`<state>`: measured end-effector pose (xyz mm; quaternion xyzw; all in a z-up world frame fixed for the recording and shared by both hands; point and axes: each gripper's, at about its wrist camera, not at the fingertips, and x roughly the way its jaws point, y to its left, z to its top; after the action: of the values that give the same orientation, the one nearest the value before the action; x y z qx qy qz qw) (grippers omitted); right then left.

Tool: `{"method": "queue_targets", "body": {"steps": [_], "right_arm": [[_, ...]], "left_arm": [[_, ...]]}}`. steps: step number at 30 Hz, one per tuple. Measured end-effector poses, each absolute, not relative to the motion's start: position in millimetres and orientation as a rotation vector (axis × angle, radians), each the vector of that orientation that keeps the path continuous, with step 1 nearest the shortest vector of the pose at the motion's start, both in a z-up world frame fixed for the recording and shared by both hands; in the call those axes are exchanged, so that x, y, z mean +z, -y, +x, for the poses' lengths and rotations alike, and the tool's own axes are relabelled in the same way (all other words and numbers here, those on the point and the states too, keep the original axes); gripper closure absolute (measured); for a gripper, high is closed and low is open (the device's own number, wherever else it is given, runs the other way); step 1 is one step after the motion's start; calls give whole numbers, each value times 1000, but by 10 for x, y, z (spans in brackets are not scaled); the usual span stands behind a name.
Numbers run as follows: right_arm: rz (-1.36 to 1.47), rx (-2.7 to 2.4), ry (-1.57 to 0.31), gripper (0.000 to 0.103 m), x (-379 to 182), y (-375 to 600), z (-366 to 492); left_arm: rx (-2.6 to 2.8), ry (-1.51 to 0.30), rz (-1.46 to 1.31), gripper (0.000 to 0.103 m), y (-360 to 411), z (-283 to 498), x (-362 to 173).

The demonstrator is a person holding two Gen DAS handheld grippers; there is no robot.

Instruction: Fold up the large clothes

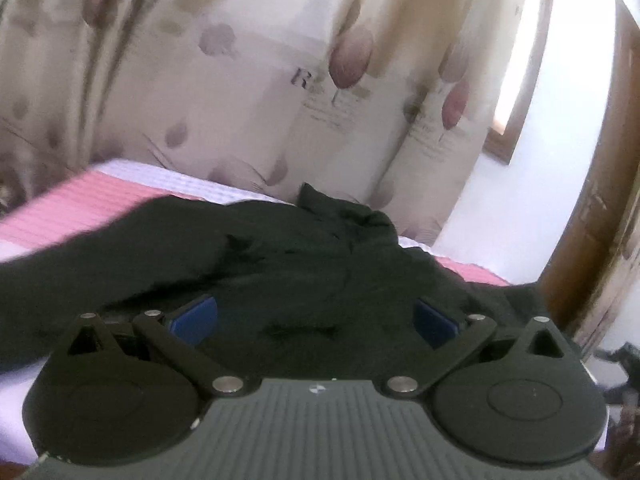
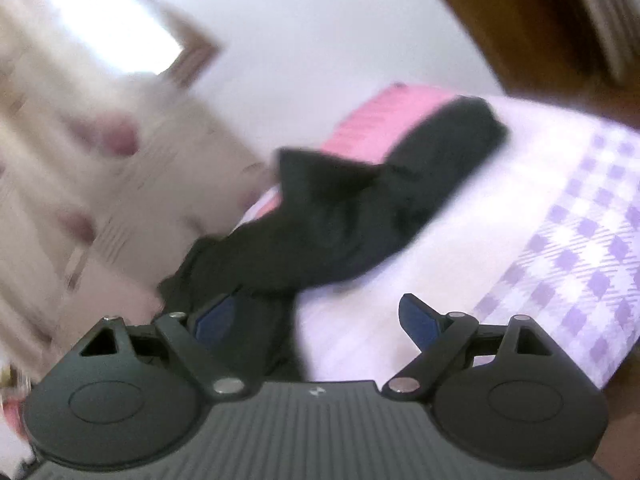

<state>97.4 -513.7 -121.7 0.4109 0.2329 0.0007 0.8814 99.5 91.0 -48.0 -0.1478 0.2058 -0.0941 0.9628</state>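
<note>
Bed [image 1: 60, 208] carrying the load: sheet in pink stripes and lilac-white checks [image 2: 580, 240], soft woven look. Curtain [image 1: 240, 80] hanging behind, cream with mauve tulip print, pleated; white wall [image 1: 560, 160] and brown wooden frame [image 1: 600, 200] standing to the side, bright window [image 2: 100, 20] showing in the right wrist view.

Black garment [image 1: 280, 260] lying crumpled on the bed, matte, soft knit-like fabric, heavy folds. Long axis running across the left wrist view; in the right wrist view stretching diagonally, one rounded end [image 2: 472, 120] pointing to the upper right, near end trailing toward the tool.

Left tool [image 1: 316, 320] standing released, blue pads [image 1: 196, 318] wide apart, hovering over black fabric, not pinching it. Right tool [image 2: 316, 320] also released, fabric passing just beside its left pad [image 2: 216, 320], no clamp visible. Right view blurring.
</note>
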Motion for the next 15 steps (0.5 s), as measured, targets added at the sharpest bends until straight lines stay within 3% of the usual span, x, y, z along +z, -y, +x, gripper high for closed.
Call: {"method": "queue_targets", "body": {"steps": [7,15], "right_arm": [[1054,-126,-450,13,-1543,5757,1465],[985,-185,-393,11,-1621,5947,2014]], "left_arm": [[-175,-381,-307,0,-530,1867,-944],[-199,-413,-260,0,-331,2219,-1288]]}}
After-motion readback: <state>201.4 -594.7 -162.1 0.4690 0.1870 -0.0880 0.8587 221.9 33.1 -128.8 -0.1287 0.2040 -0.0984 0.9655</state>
